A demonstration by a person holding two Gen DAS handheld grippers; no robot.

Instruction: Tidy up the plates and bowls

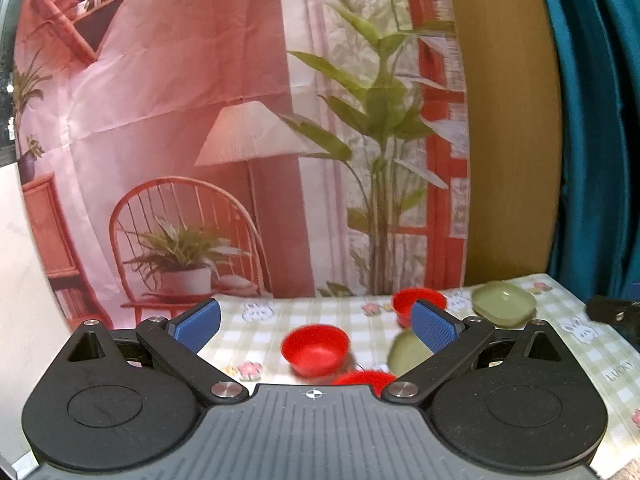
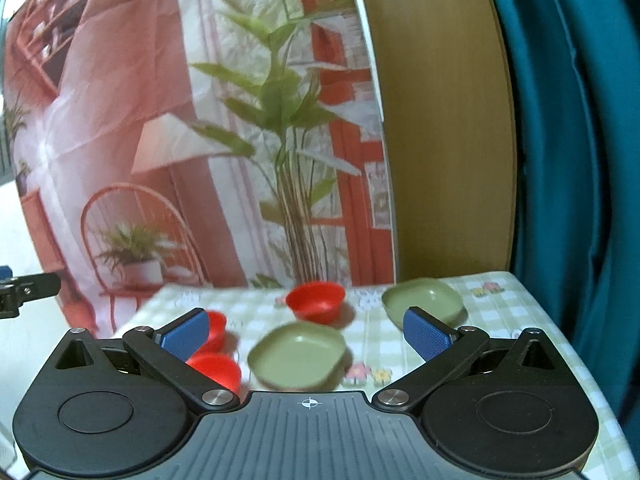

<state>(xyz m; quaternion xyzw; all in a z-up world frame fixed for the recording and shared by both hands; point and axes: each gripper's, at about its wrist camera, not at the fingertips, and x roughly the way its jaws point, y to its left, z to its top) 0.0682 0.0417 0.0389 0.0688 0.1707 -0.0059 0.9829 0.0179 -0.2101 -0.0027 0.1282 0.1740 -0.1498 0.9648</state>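
Observation:
Three red bowls and two green plates lie on a green checked tablecloth (image 2: 500,320). In the left wrist view a red bowl (image 1: 315,349) sits between my open left gripper's (image 1: 316,324) fingers, a second red bowl (image 1: 404,300) lies far right, a third (image 1: 364,379) is close below. A green plate (image 1: 503,303) lies at the back right, another (image 1: 406,354) is partly hidden by the right finger. My right gripper (image 2: 306,332) is open above a green plate (image 2: 298,356); the far plate (image 2: 424,300) and red bowls (image 2: 316,300) (image 2: 218,370) (image 2: 216,328) also show.
A printed backdrop (image 1: 180,140) with chair, lamp and plant hangs behind the table. A wooden panel (image 2: 440,120) and a teal curtain (image 2: 580,140) stand at the back right. The table's right edge (image 2: 560,344) is near the curtain. The other gripper shows at each view's edge (image 1: 616,312).

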